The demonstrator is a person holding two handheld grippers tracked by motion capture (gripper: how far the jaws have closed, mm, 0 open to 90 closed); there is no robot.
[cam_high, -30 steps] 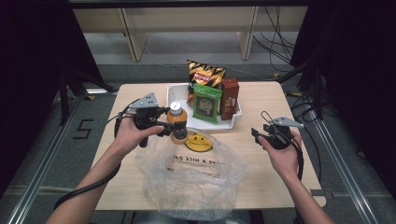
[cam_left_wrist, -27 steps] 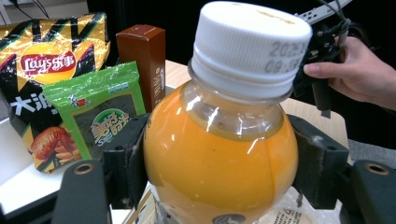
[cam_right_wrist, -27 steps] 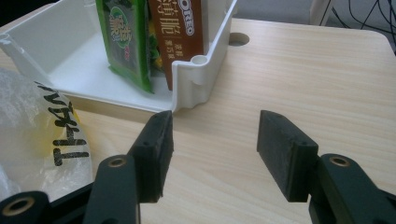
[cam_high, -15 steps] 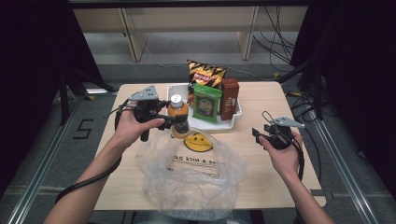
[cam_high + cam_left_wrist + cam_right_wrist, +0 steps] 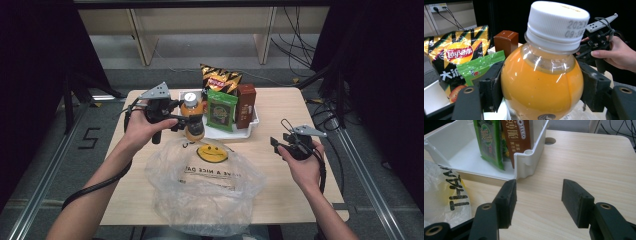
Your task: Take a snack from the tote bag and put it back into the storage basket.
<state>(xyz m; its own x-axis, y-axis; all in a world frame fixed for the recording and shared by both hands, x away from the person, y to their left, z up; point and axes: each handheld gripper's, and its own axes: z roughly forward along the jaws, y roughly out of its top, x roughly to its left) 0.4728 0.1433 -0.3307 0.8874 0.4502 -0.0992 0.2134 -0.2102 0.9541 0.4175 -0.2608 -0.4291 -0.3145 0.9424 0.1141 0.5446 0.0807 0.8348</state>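
Observation:
An orange juice bottle [image 5: 193, 119] with a white cap [image 5: 557, 23] is held upright in the air by my left gripper [image 5: 186, 120], whose jaws are shut on its body [image 5: 541, 85]. It hangs at the front left corner of the white tray [image 5: 250, 127], above the mouth of a clear plastic bag [image 5: 205, 187] with a yellow smiley face. My right gripper [image 5: 278, 143] stands open over bare table [image 5: 584, 162] to the right of the bag, its pads [image 5: 507, 200] empty. The tray wall [image 5: 527, 160] lies just ahead of it.
In the tray stand a yellow-and-black chip bag [image 5: 220, 79], a green snack packet [image 5: 220, 110] and a brown box [image 5: 245, 105]. The bag [image 5: 441, 197] covers the table's front middle. Cables trail from both grippers.
My left gripper has lifted the juice bottle and carried it back toward the tray's left corner. The right gripper has stayed where it was.

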